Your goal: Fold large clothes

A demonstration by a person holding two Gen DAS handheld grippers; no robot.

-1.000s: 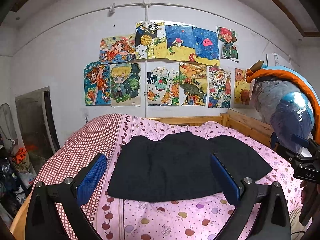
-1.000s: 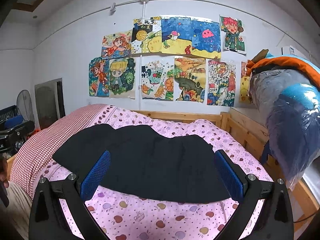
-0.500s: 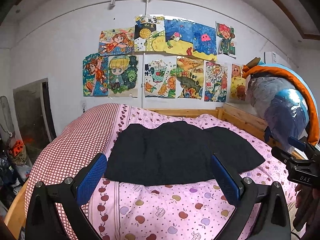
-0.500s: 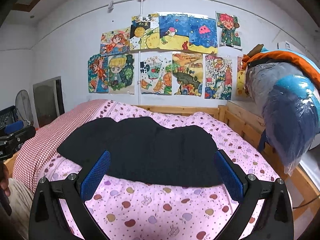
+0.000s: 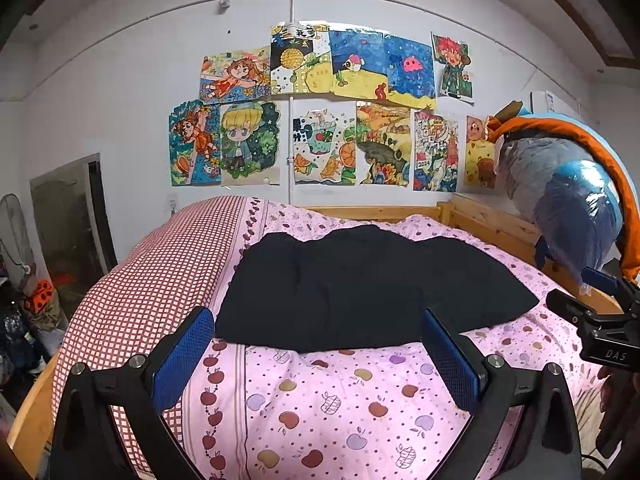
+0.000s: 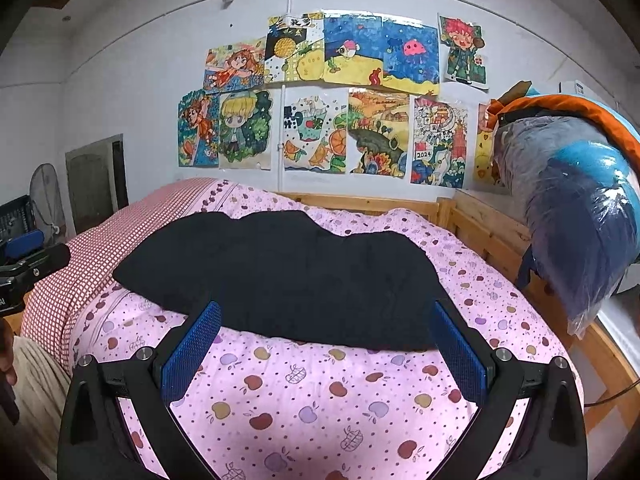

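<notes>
A large black garment (image 5: 360,288) lies spread flat on the pink fruit-print quilt (image 5: 320,400), seen also in the right wrist view as the black garment (image 6: 280,272). My left gripper (image 5: 318,344) hovers before the garment's near hem, open, with nothing between its blue pads. My right gripper (image 6: 326,340) stands the same way, open and empty, just short of the near hem. The right gripper's body shows at the right edge of the left wrist view, and the left gripper's body at the left edge of the right wrist view.
A red checked cover (image 5: 152,280) drapes the bed's left side. A wooden bed rail (image 6: 484,228) runs along the right, with bagged bedding (image 6: 580,208) piled on it. Drawings (image 5: 320,120) cover the back wall. A fan (image 6: 46,192) and clutter stand at left.
Both grippers have drawn back toward the foot of the bed, so the black garment sits farther off and more quilt shows in front. Both have stayed open.
</notes>
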